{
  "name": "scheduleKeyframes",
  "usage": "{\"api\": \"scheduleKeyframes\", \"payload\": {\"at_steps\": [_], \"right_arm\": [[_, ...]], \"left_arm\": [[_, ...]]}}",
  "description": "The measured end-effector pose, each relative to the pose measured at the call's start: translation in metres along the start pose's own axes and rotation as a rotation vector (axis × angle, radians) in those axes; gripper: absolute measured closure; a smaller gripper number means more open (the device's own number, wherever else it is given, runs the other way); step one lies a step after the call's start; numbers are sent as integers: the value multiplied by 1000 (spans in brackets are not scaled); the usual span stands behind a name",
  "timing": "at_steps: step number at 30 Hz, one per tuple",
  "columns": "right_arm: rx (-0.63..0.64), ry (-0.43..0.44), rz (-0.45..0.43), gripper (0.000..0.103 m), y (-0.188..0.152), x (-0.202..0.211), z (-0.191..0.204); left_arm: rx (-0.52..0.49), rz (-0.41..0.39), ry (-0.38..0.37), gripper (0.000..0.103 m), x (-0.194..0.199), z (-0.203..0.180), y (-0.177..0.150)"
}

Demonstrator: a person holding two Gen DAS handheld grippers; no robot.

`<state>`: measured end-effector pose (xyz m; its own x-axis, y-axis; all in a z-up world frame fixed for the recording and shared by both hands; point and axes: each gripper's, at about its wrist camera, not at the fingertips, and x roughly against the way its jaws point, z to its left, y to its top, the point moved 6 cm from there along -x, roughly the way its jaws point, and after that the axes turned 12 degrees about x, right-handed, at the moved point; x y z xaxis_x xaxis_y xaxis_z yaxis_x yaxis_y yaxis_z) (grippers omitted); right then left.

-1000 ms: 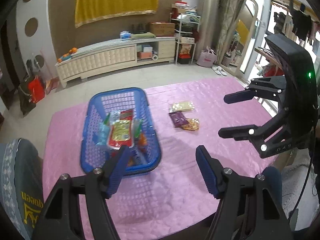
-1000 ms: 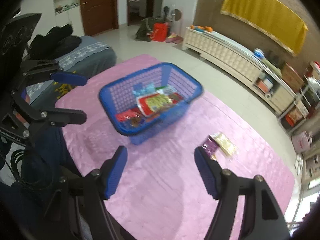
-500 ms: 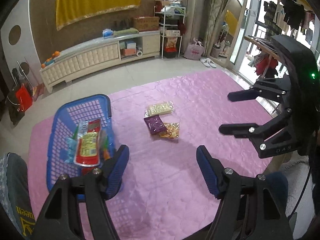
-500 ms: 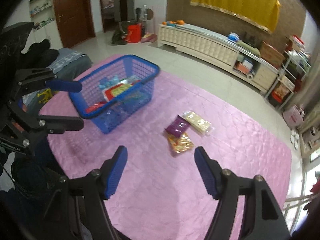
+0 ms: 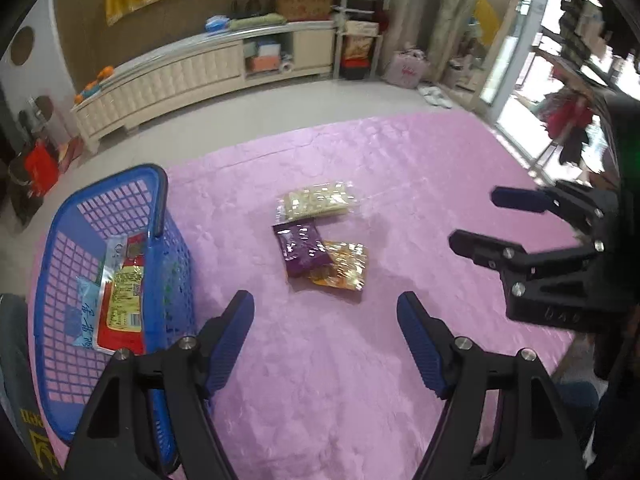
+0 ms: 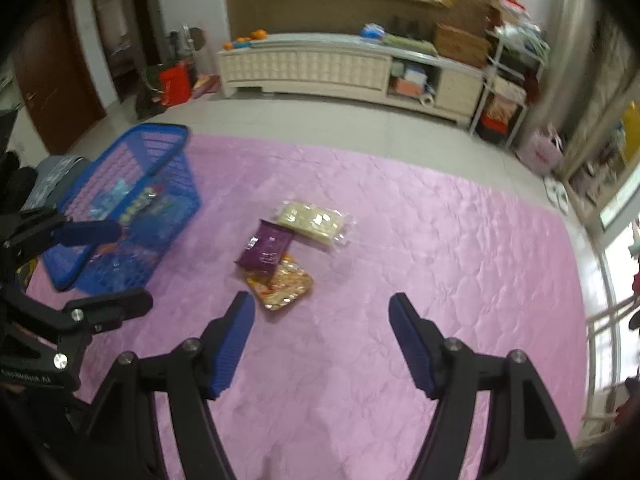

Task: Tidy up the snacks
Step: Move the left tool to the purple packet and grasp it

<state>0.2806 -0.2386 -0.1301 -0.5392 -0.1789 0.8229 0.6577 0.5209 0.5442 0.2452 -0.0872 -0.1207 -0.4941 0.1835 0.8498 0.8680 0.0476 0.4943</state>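
Now I bring both grippers, left (image 5: 325, 312) and right (image 6: 321, 312), over three packets still loose mid-table on the pink cloth (image 5: 420, 152), right of the blue basket (image 5: 160, 200); both are wide and empty, the left's jaws having just been opening. Next, I judge, comes closing on the purple packet (image 5: 302, 250), whose long axis runs toward the table's far edge, overlapping the orange packet (image 5: 344, 266), just before the pale packet (image 5: 316, 202).
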Motion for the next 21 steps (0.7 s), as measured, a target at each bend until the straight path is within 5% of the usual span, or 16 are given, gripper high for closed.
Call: {"api": "scheduleKeyframes", "payload": {"at_steps": [9,21], "right_arm": [[-155,-42,56,29,-1,-68,-31],[-252,76,104,29,-16,-112,-32]], "left_arm": [[36,25,74,31,-62,-1,23],[179,157,62,31,-132,17,41]]}}
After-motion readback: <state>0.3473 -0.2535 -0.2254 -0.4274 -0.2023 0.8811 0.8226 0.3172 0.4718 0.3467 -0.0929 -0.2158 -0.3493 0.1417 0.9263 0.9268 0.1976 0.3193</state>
